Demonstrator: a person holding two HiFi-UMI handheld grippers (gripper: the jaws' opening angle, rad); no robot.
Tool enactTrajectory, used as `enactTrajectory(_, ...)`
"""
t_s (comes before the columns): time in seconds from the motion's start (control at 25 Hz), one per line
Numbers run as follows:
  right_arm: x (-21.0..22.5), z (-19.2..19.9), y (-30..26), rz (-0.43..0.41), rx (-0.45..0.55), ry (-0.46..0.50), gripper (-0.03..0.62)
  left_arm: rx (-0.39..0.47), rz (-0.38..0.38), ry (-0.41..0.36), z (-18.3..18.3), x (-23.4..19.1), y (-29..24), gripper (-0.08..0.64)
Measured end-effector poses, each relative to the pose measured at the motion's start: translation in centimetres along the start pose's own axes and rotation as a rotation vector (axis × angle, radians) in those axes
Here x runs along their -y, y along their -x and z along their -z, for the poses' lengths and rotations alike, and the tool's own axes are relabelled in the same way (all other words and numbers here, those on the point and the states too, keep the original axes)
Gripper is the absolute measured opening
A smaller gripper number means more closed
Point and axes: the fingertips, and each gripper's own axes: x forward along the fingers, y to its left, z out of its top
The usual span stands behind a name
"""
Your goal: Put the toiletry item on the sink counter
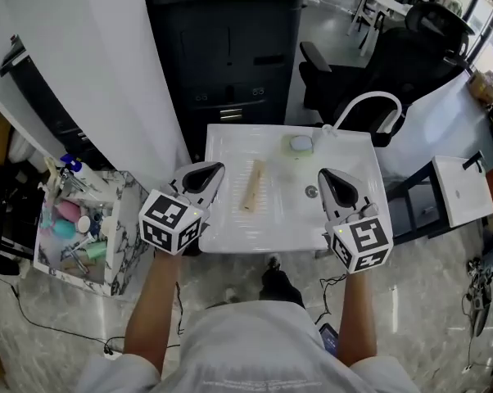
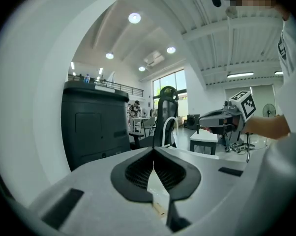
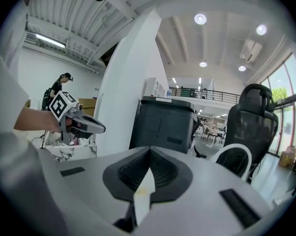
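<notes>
Both grippers hang in the air over the near edge of the white sink point(image 1: 349, 219), pointing away from the person and close to level. The left gripper point(image 1: 207, 173) has its jaws pressed together at the tips with nothing between them, as its own view point(image 2: 153, 149) also shows. The right gripper point(image 1: 327, 177) is likewise closed and empty point(image 3: 149, 149). A pale wooden stick point(image 1: 253, 185), which looks like the toiletry item, lies flat on the ribbed counter part of the sink, left of the drain point(image 1: 311, 191) and well short of the round pale lump point(image 1: 300, 144) by the tap point(image 1: 369, 101). Its long axis runs away from the person, leaning a little to the right at the far end. It sits below and between the two grippers, clearly nearer the left one, just to the right of that gripper's tips. By that placement the task looks done. If the stick had to be taken again, the left gripper would be the natural one, coming down and closing across its narrow width. More toiletries stand in the marbled box point(image 1: 122, 252) on the floor to the left, again on the left gripper's side.
</notes>
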Motion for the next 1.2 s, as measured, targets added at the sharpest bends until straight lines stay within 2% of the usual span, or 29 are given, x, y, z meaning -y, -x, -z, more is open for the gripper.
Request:
enactTrajectory(0.2,-0.8,-2.9,0.4,0.01,0.066,0.029,-0.003,0.042,-0.008,-0.074,-2.7,0.5,1.8,0.011)
enactTrajectory(0.48,-2.2,-5.2,0.7,-0.016,0.113,0.083,-0.003,0.085,-0.02,-0.108,-4.8,1.1,3.5,0.011)
enactTrajectory(0.72,-3.4,-5.9,0.8,-0.048,0.126,0.099,-0.003,0.065,-0.037,-0.205,-5.8,2.0,4.4,0.011)
enactTrajectory(0.92,-3.8,-5.4,0.5,-0.066,0.114,0.098,-0.003,0.077,-0.065,-0.168,-5.7,1.5,5.0,0.011)
enactTrajectory(1.2,-3.5,-4.9,0.6,-0.07,0.115,0.097,-0.003,0.068,-0.079,-0.187,-5.6,1.8,5.2,0.011)
